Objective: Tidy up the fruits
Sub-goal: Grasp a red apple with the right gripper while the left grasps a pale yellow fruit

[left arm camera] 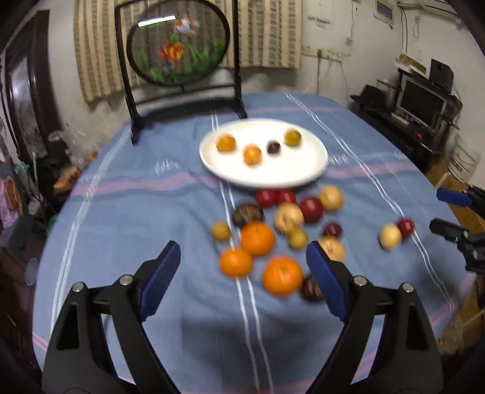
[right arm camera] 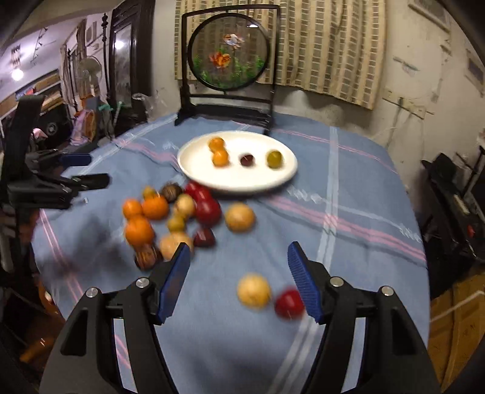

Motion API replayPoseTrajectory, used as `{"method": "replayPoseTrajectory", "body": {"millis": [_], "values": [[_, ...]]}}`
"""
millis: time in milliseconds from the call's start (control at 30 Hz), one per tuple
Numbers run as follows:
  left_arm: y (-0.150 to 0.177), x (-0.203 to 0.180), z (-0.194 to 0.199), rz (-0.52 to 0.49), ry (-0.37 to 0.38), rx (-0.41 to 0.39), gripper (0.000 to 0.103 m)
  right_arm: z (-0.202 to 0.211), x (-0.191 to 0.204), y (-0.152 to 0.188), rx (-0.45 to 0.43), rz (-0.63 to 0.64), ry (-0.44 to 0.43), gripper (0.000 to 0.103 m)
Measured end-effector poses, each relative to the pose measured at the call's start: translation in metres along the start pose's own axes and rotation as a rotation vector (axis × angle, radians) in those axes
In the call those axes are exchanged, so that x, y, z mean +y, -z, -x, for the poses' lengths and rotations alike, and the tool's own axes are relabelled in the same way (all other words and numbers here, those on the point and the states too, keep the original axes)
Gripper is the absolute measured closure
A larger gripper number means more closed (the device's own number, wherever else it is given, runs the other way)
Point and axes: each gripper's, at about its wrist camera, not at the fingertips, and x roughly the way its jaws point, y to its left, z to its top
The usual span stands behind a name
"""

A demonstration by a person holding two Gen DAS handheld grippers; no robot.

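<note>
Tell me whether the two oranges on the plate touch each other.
Apart. The left wrist view shows white plate between one orange and the other orange.

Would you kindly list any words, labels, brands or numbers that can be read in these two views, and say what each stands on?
None can be read.
Round screen on its dark stand: goldfish and plants only, no lettering visible.
White plate: plain.
Striped blue tablecloth: small white woven marks, too blurred to tell whether they are lettering.
Wall notice: too small and blurred.
</note>
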Motion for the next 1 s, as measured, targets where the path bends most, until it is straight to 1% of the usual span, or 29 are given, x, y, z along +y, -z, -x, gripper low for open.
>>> {"method": "replayPoseTrajectory", "body": {"millis": [100, 200, 267, 367, 467, 567, 667, 700, 733, 767, 800, 867, 933, 1000], "values": [[0.017, -0.004, -0.002, -0.002, 0.030, 0.026, 0.017, -0.002, -0.017, 0.027, 0.053, -0.022, 0.000, 0.036], [0.026, -0.012, -0.012, -0.015, 0.044, 0.059, 0.017, -0.019, -0.033, 0.052, 0.113, 0.030, 0.100, 0.036], [0.028, -0.021, -0.016, -0.025, 0.066, 0.078, 0.017, -0.030, -0.040, 0.060, 0.136, 0.039, 0.124, 0.036], [0.023, -0.042, -0.018, -0.068, 0.105, 0.070, 0.017, -0.043, -0.049, 0.060, 0.142, 0.028, 0.101, 0.036], [0.017, -0.069, -0.021, -0.117, 0.139, 0.062, 0.017, -0.056, -0.051, 0.057, 0.142, 0.045, 0.083, 0.036], [0.008, -0.103, -0.031, -0.155, 0.185, 0.072, 0.016, -0.067, -0.046, 0.057, 0.162, 0.078, 0.063, 0.036], [0.001, -0.127, -0.044, -0.170, 0.202, 0.092, 0.016, -0.080, -0.043, 0.056, 0.178, 0.121, 0.058, 0.036], [-0.002, -0.135, -0.050, -0.168, 0.209, 0.102, 0.016, -0.084, -0.043, 0.055, 0.184, 0.130, 0.051, 0.043], [-0.005, -0.142, -0.056, -0.162, 0.212, 0.110, 0.016, -0.086, -0.044, 0.054, 0.189, 0.131, 0.035, 0.059], [-0.007, -0.147, -0.060, -0.158, 0.213, 0.115, 0.016, -0.087, -0.045, 0.052, 0.191, 0.132, 0.024, 0.063], [-0.010, -0.153, -0.066, -0.154, 0.210, 0.123, 0.016, -0.087, -0.046, 0.051, 0.188, 0.130, 0.010, 0.063], [-0.013, -0.163, -0.076, -0.148, 0.202, 0.137, 0.016, -0.083, -0.047, 0.052, 0.182, 0.148, 0.016, 0.063], [-0.016, -0.173, -0.085, -0.152, 0.201, 0.147, 0.016, -0.076, -0.057, 0.054, 0.171, 0.121, -0.004, 0.063], [-0.016, -0.182, -0.092, -0.171, 0.174, 0.149, 0.016, -0.067, -0.069, 0.056, 0.155, 0.084, -0.007, 0.063]]}}
